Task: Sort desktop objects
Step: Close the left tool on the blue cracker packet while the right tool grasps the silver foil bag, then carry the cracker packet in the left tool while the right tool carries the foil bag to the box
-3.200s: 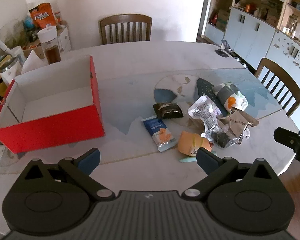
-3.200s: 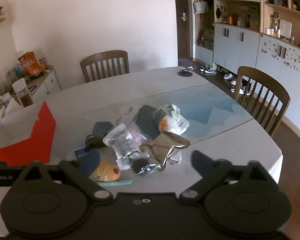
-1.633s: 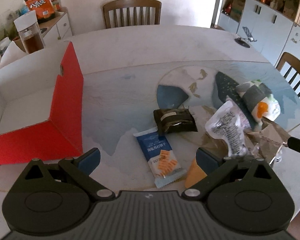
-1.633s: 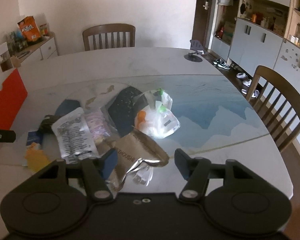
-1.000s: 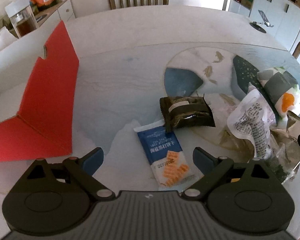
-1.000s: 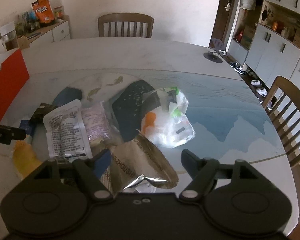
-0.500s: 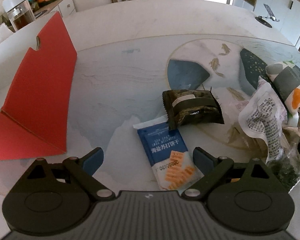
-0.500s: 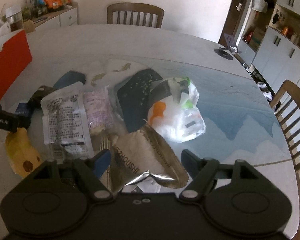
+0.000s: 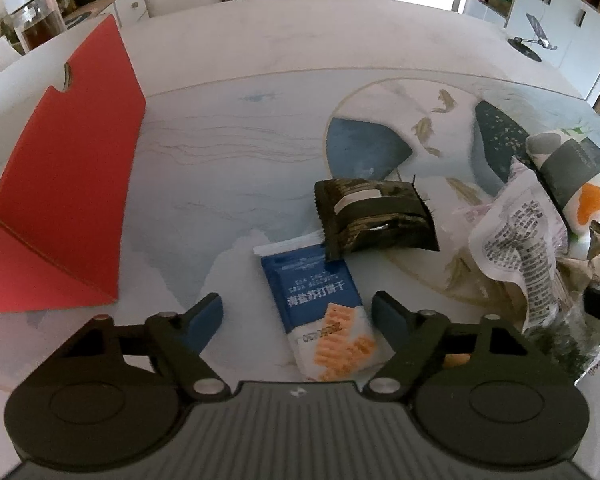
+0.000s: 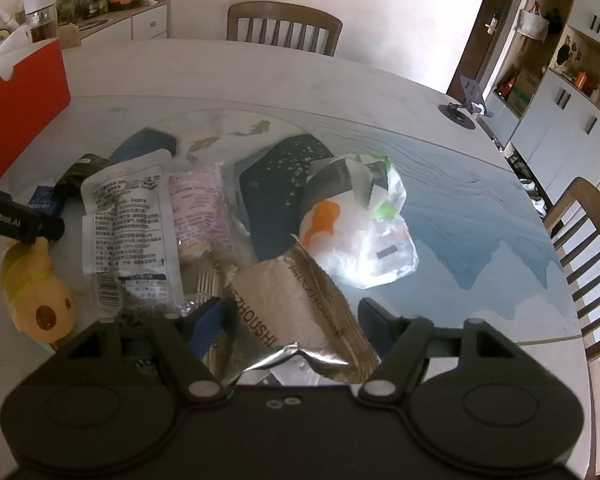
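My left gripper (image 9: pixel 298 314) is open, its fingers on either side of a blue and white cracker packet (image 9: pixel 320 312) lying on the table. A dark snack packet (image 9: pixel 374 220) lies just beyond it. My right gripper (image 10: pixel 292 318) is open over a brown foil pouch (image 10: pixel 296 308). Around that pouch lie a white printed packet (image 10: pixel 130 224), a pink packet (image 10: pixel 198 208), a clear bag with an orange mark (image 10: pixel 356 224) and a yellow plush toy (image 10: pixel 36 288). The red box (image 9: pixel 60 184) stands at the left.
The round table (image 9: pixel 260 60) has a painted glass centre. Chairs stand at the far side (image 10: pixel 284 28) and the right (image 10: pixel 588 240). A phone stand (image 10: pixel 466 108) sits near the far right edge. A side cabinet with jars and snacks (image 10: pixel 100 4) is behind the box.
Both grippers have moved forward and lower toward the packets. The left now straddles the blue cracker packet and the right straddles the brown pouch. Both stay open.
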{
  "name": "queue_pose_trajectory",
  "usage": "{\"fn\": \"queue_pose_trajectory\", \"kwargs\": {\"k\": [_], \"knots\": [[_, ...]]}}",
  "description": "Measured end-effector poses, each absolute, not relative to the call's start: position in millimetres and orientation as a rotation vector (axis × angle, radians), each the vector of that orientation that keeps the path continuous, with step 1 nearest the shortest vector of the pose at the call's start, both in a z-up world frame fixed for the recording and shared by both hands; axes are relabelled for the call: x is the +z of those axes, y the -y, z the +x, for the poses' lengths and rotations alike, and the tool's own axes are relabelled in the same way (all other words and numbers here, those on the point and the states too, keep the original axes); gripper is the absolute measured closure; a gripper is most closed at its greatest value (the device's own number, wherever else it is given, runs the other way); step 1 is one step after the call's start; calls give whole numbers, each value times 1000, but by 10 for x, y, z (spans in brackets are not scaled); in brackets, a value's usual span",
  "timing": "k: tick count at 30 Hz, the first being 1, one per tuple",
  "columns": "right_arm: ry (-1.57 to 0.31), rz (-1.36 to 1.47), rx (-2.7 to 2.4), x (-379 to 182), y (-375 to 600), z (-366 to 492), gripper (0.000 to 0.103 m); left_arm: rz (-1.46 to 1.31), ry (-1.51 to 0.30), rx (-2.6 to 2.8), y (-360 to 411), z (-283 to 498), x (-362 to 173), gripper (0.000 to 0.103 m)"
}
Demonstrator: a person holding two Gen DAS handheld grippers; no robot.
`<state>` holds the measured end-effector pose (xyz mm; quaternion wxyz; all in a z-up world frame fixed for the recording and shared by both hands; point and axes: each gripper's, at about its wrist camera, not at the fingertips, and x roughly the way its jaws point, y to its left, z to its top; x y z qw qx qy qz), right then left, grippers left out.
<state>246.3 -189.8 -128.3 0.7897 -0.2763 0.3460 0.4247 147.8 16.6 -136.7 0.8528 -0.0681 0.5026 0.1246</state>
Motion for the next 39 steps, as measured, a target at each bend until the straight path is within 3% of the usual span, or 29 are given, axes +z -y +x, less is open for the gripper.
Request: {"fn": "queue_pose_trajectory", "kwargs": {"k": [7,10,39], "knots": [[-750,-590,939,-1265,1878,2445,49,-124,-1047,236,-79,1465,-1300,60],[-753,-585,946,-1253,1890,2439,52,-124,-1047,237,-60,1467,-1288,64],[-745,-487,986,-787,2225,2488,55,-185,-988,294,54,1142,-878,67]]}}
